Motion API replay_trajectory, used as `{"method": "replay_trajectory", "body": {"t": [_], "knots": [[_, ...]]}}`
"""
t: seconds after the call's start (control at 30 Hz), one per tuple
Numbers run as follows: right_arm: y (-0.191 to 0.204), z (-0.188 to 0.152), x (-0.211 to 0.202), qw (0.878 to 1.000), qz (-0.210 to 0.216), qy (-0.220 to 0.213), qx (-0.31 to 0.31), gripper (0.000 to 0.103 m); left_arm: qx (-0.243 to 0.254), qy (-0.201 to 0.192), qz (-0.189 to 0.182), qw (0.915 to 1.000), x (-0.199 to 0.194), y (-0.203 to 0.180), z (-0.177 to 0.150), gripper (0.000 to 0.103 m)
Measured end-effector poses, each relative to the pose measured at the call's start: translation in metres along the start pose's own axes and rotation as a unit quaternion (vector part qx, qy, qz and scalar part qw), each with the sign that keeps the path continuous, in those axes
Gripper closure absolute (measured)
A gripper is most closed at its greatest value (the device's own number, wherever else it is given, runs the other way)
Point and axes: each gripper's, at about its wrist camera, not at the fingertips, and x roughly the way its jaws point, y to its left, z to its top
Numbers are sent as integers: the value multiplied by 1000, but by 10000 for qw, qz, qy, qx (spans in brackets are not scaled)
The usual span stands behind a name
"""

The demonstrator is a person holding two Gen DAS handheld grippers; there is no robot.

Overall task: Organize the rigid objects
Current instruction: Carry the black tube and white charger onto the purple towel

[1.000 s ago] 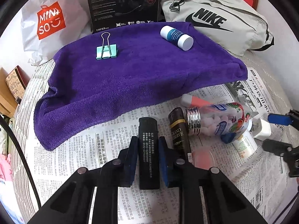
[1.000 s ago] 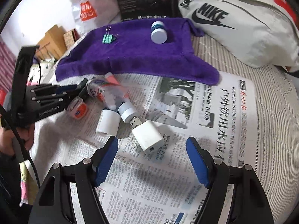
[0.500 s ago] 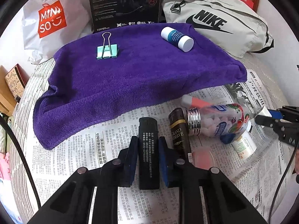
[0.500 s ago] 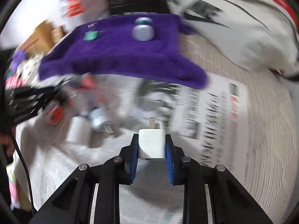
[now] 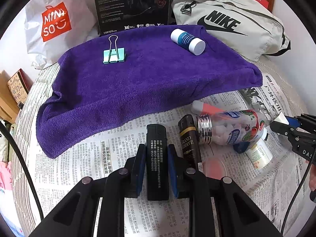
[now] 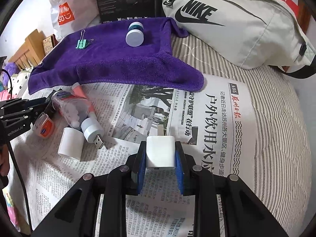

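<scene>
Left wrist view: the left gripper [image 5: 156,164] is clamped on a black lighter [image 5: 157,158], blue pads pressed to both long sides, the lighter lying lengthwise over the newspaper [image 5: 88,167]. Just beside it on the right lies a dark tube with gold lettering [image 5: 188,140], touching the metal-capped neck of a clear candy bottle [image 5: 229,127] lying on its side. A pink-and-white tube [image 5: 205,107] lies behind the bottle. Beyond, a purple towel [image 5: 138,83] carries a green binder clip [image 5: 114,54] and a blue bottle with white cap [image 5: 187,41], well apart. At the far edge stand a black box [image 5: 132,6], a white shopping bag [image 5: 57,21] and a grey bag [image 5: 227,19].

Right wrist view: the right gripper [image 6: 160,158] has just been closing and is clamped on a white charger plug [image 6: 160,152], prongs pointing away, over the newspaper [image 6: 217,118]. To the left lie a white cylinder [image 6: 71,144] and a small white USB lamp [image 6: 92,128], touching each other, then an orange-labelled clear item [image 6: 44,126]; whether it touches them cannot be told. The towel [image 6: 110,65] lies further off.
</scene>
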Motion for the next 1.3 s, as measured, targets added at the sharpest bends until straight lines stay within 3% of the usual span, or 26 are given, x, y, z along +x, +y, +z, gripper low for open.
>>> {"method": "replay_trajectory", "body": {"t": [0.23, 0.5, 0.63, 1.3], "knots": [[-2, -1, -1, 9999, 71, 5, 84, 76, 37, -27, 38, 10000, 1, -1, -1, 82], [-7, 2, -5, 9990, 338, 153, 247, 77, -118, 30, -183, 9998, -4, 10, -4, 82], [-7, 3, -14, 9991, 361, 56, 218, 77, -305, -27, -353, 9989, -11, 18, -6, 82], [16, 42, -31, 9970, 728, -201, -177, 77, -465, -323, -489, 9972, -44, 45, 16, 82]]}}
